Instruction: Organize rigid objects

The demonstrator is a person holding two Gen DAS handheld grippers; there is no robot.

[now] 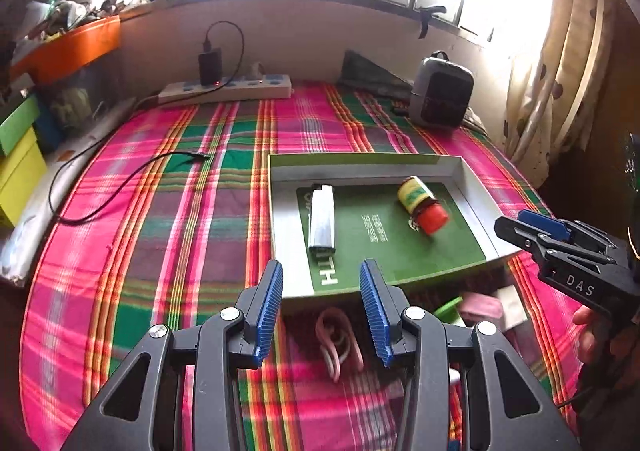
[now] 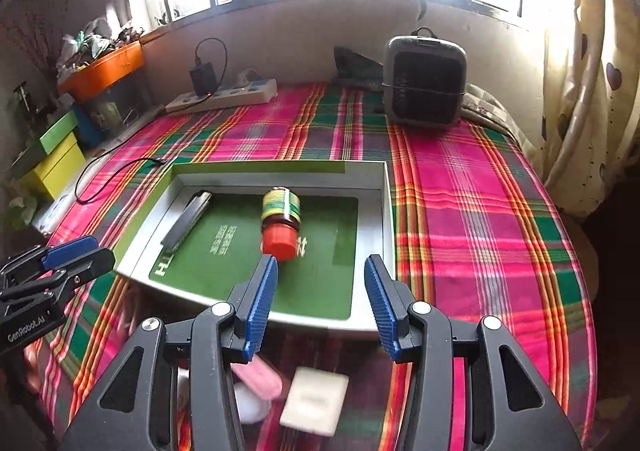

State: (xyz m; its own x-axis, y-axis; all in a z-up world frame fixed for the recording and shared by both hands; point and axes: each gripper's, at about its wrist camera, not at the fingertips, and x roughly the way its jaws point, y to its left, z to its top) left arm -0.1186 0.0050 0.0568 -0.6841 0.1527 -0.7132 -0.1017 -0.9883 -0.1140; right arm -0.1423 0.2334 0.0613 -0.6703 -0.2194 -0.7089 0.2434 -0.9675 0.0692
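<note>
So we've got both claws hovering over the near edge of the tray (image 1: 280, 187), and neither one is carrying anything. Left claw (image 1: 321, 315) has its blue pads standing apart with just the tray edge and cloth showing between them. Right claw (image 2: 321, 305) is the same deal, gaping with nothing in it.

Inside the tray, on the green liner, there's a lighter (image 1: 322, 221) lying flat toward the left side, and a little bottle (image 2: 281, 223) with a red cap on its side toward the middle-right. They're well apart from each other.

Still out on the plaid cloth (image 2: 480, 211), just this side of the tray: some pinkish rubber bands (image 1: 336, 343) under the left claw, a pink eraser (image 2: 258, 377) and a white block (image 2: 316, 399) under the right one, touching or nearly so. It's blurry down there, so we can't tell more.

Further back near the wall there's a power strip (image 1: 226, 89) with a charger plugged in, and a grey heater (image 2: 425, 81).
</note>
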